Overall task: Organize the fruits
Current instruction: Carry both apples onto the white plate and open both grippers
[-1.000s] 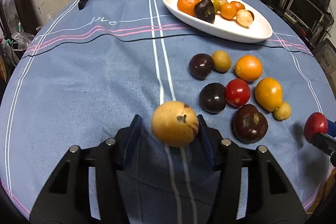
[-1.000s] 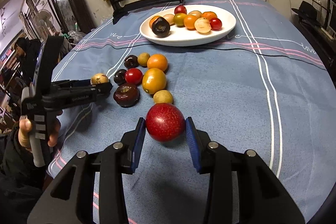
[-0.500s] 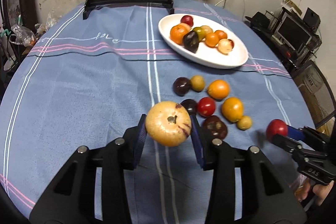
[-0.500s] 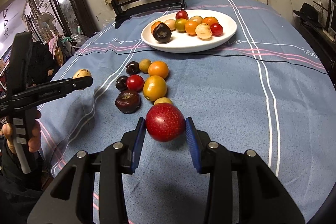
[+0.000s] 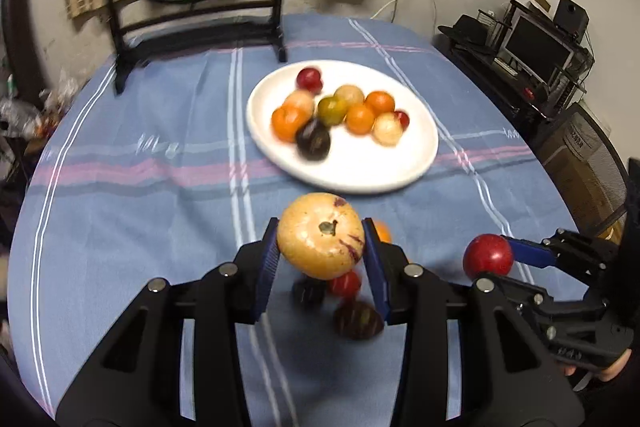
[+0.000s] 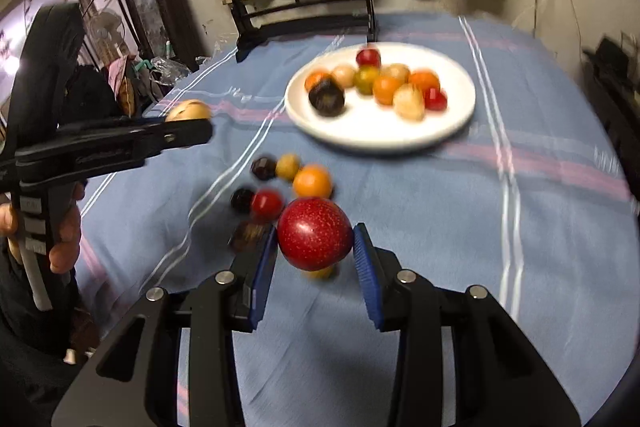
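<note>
Above the table [image 5: 120,211], the left claw [image 5: 320,247] grips a yellow fruit [image 5: 320,235] and the right claw [image 6: 315,247] a red fruit [image 6: 315,237]; lower each onto the white plate's [image 5: 420,155] bare near side before releasing.

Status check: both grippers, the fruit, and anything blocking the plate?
Left gripper shut on yellow fruit. Right gripper shut on red fruit. Both clear of the cloth. Plate front bare, path open.

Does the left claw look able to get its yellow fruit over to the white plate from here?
Probably yes. The left claw is shut on the yellow fruit, lifted off the cloth, and only bare tablecloth lies between it and the white plate, whose near side has free space.
</note>
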### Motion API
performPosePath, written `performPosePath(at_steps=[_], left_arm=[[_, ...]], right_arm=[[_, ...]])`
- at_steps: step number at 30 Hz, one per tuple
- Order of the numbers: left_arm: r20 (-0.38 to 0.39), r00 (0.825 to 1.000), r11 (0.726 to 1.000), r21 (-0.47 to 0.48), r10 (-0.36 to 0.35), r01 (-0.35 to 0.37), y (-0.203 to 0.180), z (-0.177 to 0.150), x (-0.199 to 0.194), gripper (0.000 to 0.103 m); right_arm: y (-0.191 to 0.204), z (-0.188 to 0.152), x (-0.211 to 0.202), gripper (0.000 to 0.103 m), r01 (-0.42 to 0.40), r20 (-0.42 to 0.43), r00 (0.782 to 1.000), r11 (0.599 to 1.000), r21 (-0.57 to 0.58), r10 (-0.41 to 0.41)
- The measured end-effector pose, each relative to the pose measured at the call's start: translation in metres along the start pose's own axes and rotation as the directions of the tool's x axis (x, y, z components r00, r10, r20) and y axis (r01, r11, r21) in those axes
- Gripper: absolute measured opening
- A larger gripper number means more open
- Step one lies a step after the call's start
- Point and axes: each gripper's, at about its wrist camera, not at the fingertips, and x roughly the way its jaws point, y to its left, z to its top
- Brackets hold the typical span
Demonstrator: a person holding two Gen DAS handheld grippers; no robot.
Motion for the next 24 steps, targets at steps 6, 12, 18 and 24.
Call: performPosePath(at_steps=[6,12,18,24], left_arm=[[-0.019,1.000,1.000,0.001,-0.024,0.024,-0.017,0.067,0.060,0.041],[-0.104,0.995,1.000,-0.016,-0.007,0.005,-0.018,0.089,0.129,0.041],[-0.107,0.994,1.000,0.013,0.005,-0.004,-0.023,0.094,0.145,0.041],[-0.123,0.992,1.000,0.015,0.028,-0.026,-0.025,0.099,0.153,0.045]], right_arm=[[-0.039,0.061,0.040,0.039,0.114,0.010,0.993,0.993,-0.043,-0.114],[-0.086,0.085,0.096,0.039,0.166,-0.092,0.982,0.986,-0.010,-0.166],[-0.101,0.086,0.115,0.039,0.166,-0.113,0.980,0.986,-0.008,-0.166],[-0.099,0.089,0.122,0.051,0.192,-0.114,0.974,0.981,-0.038,-0.195]])
